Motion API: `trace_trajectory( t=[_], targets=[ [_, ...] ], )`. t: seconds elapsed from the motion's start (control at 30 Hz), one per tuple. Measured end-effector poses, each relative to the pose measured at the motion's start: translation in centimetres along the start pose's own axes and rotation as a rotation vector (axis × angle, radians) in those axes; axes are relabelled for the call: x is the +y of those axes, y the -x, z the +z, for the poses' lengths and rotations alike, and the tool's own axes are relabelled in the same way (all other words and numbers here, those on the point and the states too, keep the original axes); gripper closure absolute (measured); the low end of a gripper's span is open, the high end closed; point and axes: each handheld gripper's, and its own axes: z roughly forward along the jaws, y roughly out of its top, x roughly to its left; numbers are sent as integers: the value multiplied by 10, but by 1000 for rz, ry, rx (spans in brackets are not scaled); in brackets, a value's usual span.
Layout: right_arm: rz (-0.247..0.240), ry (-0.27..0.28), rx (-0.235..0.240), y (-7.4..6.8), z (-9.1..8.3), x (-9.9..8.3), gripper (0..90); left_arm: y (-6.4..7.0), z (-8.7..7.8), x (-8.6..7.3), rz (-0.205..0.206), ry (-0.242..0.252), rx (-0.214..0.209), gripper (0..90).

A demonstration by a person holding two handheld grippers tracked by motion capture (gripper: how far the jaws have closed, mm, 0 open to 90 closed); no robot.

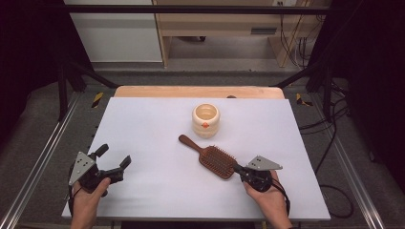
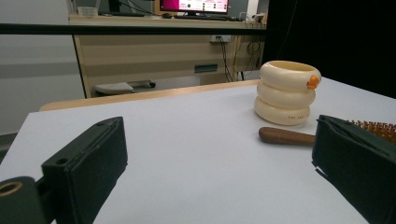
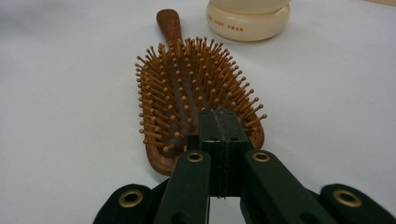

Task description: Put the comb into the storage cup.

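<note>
A wooden paddle hairbrush (image 1: 217,161) lies bristles up on the white table, its handle pointing toward a cream ribbed cup (image 1: 206,120) with an orange spot. My right gripper (image 1: 236,168) is shut, and its tips sit at the near end of the brush head. In the right gripper view the jaws (image 3: 221,116) are pressed together over the edge of the hairbrush (image 3: 196,88), with nothing seen between them and the cup (image 3: 247,18) beyond. My left gripper (image 1: 113,156) stands open near the front left, holding nothing. Its view (image 2: 219,163) shows the cup (image 2: 286,93) and the brush handle (image 2: 285,136).
The white sheet (image 1: 153,143) covers a wooden tabletop whose far edge (image 1: 198,91) shows behind it. Metal rails run along both sides. Beyond the table are a wooden desk and hanging cables.
</note>
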Motion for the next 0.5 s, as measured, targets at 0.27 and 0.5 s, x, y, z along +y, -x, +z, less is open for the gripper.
trace_trajectory(
  t=[0.27,0.5],
  targets=[
    [7,-28,-6,4,7,-1,900,0,0,0,3,-1,-1,30],
    [11,-38,-19,10,15,3,900,1,1,1,6,-1,-4,30]
  ],
)
